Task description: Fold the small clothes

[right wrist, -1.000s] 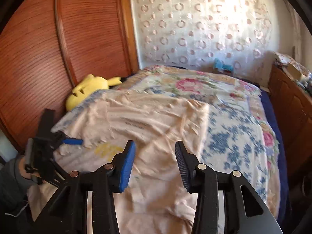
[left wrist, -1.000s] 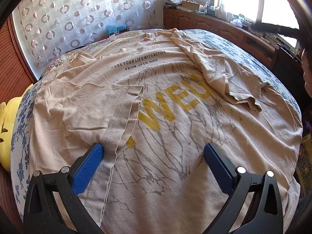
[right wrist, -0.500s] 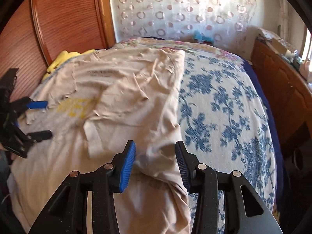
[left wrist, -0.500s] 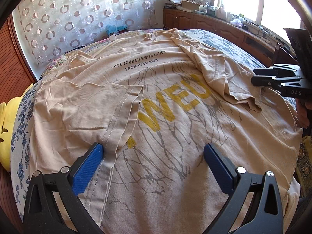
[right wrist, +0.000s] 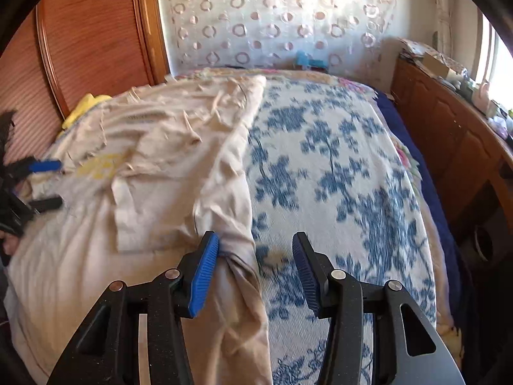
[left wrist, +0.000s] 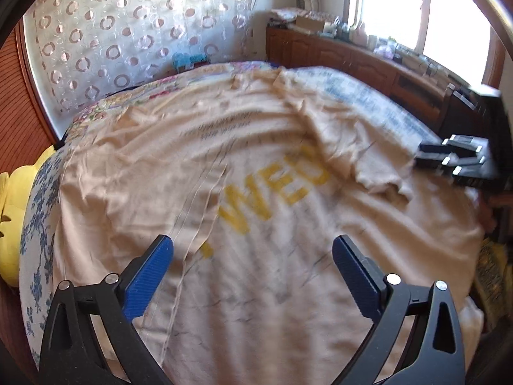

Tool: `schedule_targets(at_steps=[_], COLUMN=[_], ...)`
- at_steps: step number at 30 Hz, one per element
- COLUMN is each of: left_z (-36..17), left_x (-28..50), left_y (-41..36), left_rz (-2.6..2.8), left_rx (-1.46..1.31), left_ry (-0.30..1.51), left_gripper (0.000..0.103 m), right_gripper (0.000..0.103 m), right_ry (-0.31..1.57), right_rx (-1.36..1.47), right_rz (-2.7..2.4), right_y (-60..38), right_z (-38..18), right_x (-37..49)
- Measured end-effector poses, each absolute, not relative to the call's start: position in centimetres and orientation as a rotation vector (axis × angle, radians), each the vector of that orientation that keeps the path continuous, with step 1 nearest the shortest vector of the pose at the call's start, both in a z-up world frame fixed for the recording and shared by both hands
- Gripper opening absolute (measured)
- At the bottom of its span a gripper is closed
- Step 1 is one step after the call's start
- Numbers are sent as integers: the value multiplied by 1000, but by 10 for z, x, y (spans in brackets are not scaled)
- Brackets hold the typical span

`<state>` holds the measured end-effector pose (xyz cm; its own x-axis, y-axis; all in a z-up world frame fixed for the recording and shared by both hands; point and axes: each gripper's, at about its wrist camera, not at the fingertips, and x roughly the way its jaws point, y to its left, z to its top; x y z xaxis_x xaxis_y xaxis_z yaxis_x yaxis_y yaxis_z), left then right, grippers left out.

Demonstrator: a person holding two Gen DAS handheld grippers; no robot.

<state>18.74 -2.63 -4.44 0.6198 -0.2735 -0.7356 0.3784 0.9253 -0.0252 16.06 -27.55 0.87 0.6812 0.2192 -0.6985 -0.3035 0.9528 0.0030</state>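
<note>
Nearby, a yellow plush [left wrist: 12, 211] sits at frame left beside the beige T-shirt [left wrist: 256, 224]. Left gripper [left wrist: 253, 276] gapes wide above it. Right gripper [right wrist: 256, 272], jaws just opening, straddles the shirt's bunched edge without pinching.

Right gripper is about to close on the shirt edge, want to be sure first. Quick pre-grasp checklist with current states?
1. Right gripper open: ok, its jaws have just been opening.
2. Fabric between its jaws: ok, the bunched side edge of the t-shirt sits there, against the left pad only.
3. Only shirt fabric would be caught, not the bedspread: cannot tell, the bedspread fills the rest of the gap.
4. Left gripper open with nothing pinched: ok, it hangs over the shirt's front near the yellow print.
5. Near sleeve folded in: ok, it lies over the front.
6. Shirt smooth: not ok, wrinkled.
</note>
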Motion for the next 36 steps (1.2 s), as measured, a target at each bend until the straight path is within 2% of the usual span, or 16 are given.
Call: schedule_targets(at_steps=[3, 6, 8, 11, 17, 30, 35, 36], left_z=[-26, -12, -9, -12, -24, -41, -43, -42], left_x=[189, 196, 203, 223, 248, 279, 280, 280], left_y=[-42, -60, -73, -89, -120, -177, -177, -174], left_rz=[-420, -464, -492, -528, -568, -554, -510, -508], left_rx=[137, 138, 130, 94, 74, 221, 250, 243], left_ry=[773, 745, 745, 770, 824, 889, 885, 885], left_gripper=[93, 79, 64, 49, 36, 29, 7, 7], right_gripper=[50, 50, 50, 50, 50, 50, 50, 50], right_ry=[765, 758, 753, 747, 745, 744, 743, 743], right_rx=[-113, -102, -85, -62, -64, -74, -72, -70], right_rz=[277, 273, 272, 276, 273, 268, 269, 270], right_y=[-275, -276, -279, -283, -285, -283, -283, -283], right_z=[9, 8, 8, 7, 7, 7, 7, 7], right_x=[157, 159, 158, 157, 156, 156, 156, 156])
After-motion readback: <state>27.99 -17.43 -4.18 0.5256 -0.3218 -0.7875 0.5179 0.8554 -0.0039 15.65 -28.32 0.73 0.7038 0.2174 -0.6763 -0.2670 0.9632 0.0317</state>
